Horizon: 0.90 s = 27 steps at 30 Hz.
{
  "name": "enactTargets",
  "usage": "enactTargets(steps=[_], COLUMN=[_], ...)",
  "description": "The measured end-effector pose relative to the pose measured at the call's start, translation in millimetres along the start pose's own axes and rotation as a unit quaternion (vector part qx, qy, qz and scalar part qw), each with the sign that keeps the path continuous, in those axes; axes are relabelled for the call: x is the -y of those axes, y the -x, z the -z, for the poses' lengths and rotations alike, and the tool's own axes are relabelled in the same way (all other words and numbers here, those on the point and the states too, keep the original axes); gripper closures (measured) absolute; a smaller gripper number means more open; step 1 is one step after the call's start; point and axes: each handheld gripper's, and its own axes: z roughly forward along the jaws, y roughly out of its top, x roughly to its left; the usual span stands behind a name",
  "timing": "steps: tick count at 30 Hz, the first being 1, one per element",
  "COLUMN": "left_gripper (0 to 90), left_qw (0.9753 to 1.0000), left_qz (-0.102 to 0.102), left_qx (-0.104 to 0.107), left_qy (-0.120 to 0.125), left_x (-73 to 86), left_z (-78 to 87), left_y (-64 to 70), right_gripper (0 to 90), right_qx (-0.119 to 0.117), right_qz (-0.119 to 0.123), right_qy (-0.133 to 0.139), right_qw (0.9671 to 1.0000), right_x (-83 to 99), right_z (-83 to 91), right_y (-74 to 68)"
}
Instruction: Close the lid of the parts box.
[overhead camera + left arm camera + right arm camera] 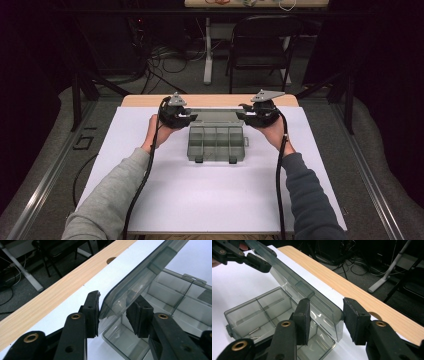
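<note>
A grey see-through compartment box [216,145] stands on the white mat, its hinged lid [215,114] raised at a slant along the far side. My left gripper [192,118] holds the lid's left end and my right gripper [241,117] its right end. In the left gripper view the lid's corner [117,297] sits between the pads of the left gripper [113,315], touching them. In the right gripper view the right gripper [325,320] clasps the lid's other corner [329,312], and the left gripper [249,257] shows farther off on the lid. Small metal pins [254,331] lie in one compartment.
The white mat [200,195] covers the wooden table [145,100], whose far strip stays bare. A cable hole [111,260] is in that strip. A black folding chair [260,45] and a white desk leg [207,55] stand beyond the table.
</note>
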Motion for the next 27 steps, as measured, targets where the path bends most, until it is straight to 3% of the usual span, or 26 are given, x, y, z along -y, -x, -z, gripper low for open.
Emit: enactTargets(steps=[23, 27], left_gripper=[59.2, 58.7], left_qw=[1.0, 0.9999], left_qz=[-0.009, -0.012], left_qx=[0.002, 0.001], left_qy=[0.001, 0.005], left_x=[13.7, 16.7], left_z=[5.5, 5.6], left_y=[14.6, 16.7], right_gripper=[55.1, 53.9], right_qx=[0.003, -0.007], right_qz=[0.029, 0.026], right_qy=[-0.001, 0.0], right_qw=[0.9996, 0.9996], right_x=[22.4, 25.1], right_z=[8.5, 9.6], right_y=[-25.5, -25.6])
